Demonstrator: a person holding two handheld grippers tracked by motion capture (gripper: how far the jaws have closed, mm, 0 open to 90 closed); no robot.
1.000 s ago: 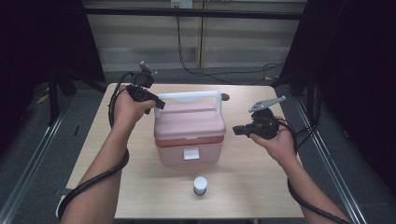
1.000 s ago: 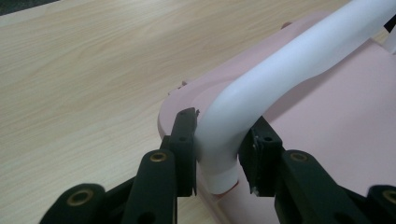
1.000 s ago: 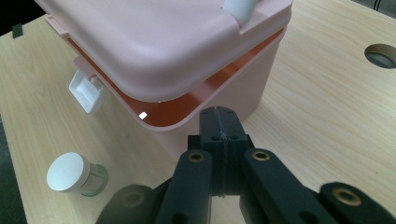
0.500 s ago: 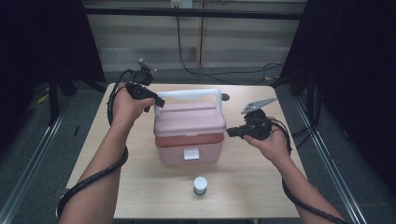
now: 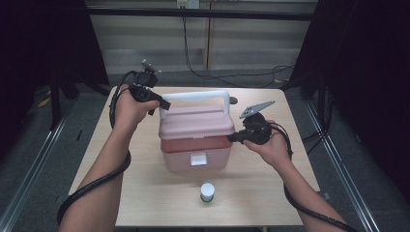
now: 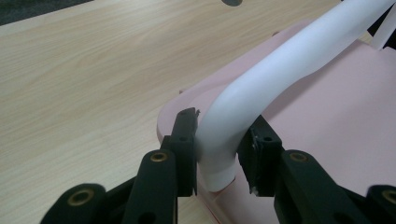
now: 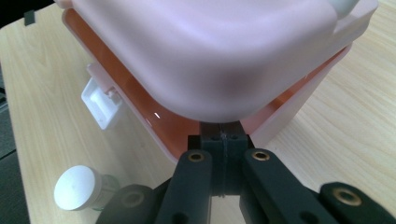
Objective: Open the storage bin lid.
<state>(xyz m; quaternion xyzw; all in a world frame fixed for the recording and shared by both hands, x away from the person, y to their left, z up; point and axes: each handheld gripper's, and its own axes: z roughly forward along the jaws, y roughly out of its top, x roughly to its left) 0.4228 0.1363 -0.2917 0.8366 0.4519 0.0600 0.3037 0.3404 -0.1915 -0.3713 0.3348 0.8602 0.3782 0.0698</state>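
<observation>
The pink box (image 5: pixel 196 140) stands at the middle of the wooden table (image 5: pixel 121 159), its latch (image 5: pixel 197 159) facing the person. Its pink lid (image 5: pixel 196 122) sits slightly raised above the translucent red body, with a gap visible along the near corner in the right gripper view.

Left gripper (image 5: pixel 162 103) — clamped on the white handle (image 5: pixel 196 98) at its left bend, where the handle curves down to the lid. In the left gripper view one pad (image 6: pixel 187 140) presses on each side of the handle's leg (image 6: pixel 219 140).

Right gripper (image 5: pixel 233 138) — jaws together, nothing between them. The closed tips (image 7: pixel 223 135) sit at the right corner of the box, just under the lid's rim and against the body's edge; whether they touch the lid cannot be told.

A small jar with a white cap (image 5: pixel 207 191) stands on the table in front of the box, near the person and well apart from both grippers.
</observation>
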